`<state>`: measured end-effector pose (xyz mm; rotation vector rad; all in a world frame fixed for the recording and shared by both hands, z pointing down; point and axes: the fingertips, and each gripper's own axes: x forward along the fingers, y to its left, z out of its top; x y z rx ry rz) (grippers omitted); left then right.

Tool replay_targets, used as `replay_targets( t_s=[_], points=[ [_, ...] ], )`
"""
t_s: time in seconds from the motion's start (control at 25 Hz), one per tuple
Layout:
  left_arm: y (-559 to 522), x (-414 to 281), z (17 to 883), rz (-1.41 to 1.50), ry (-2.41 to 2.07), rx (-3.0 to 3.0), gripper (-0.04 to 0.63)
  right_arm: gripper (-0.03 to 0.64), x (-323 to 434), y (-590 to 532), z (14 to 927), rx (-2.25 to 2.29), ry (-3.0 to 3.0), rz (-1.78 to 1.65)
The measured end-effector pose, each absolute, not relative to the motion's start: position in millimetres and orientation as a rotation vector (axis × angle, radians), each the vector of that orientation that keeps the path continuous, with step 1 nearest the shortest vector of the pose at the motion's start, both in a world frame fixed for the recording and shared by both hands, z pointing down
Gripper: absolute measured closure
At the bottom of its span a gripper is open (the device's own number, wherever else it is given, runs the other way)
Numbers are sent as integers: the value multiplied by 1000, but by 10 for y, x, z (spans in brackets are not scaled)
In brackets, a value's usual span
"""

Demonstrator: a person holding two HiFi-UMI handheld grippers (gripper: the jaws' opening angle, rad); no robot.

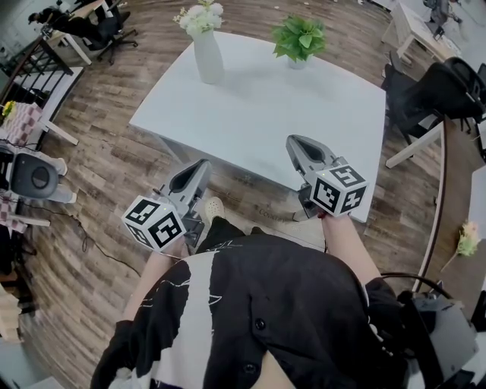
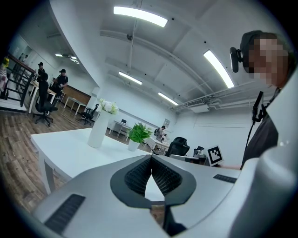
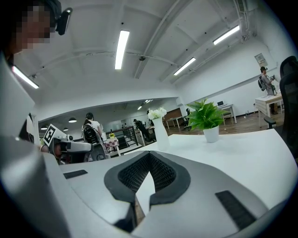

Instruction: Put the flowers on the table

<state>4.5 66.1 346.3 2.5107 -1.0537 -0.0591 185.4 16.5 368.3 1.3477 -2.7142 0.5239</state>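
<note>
Both hand-held grippers are held low in front of the person, side by side at the near edge of the table (image 1: pixel 304 114), aimed roughly level across it, which looks like a resting stance rather than a reach. The left hand-held gripper (image 1: pixel 200 166) has its jaws pressed together with nothing between them, and the right hand-held gripper (image 1: pixel 296 144) is likewise closed and empty. White flowers (image 1: pixel 201 15) already stand on the table's far left part in a vase (image 1: pixel 209 57), long axis upright, blooms up, so the vase keeps them from toppling; a plant (image 1: pixel 298 36) sits near the far edge. A loose flower (image 1: pixel 468 237) lies well apart to the right, bloom up-right, stem slanting down-left; I cannot tell what it rests on. It is probably what remains to fetch.
</note>
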Motion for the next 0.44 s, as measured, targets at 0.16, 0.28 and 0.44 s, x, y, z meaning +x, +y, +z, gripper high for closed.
replay_targets(
  t_s=[0.16,0.28,0.44],
  points=[
    [665,37,3489,-59,-1056,2504,583,601,1835,152,3697,1341,-2715,527],
    [668,26,3506,-60,-1059,2501,583,601,1815,150,3709,1334,-2716,528],
    [663,-10,3506,-60,-1062,2501,583,601,1785,147,3710,1331,-2716,528]
  ],
)
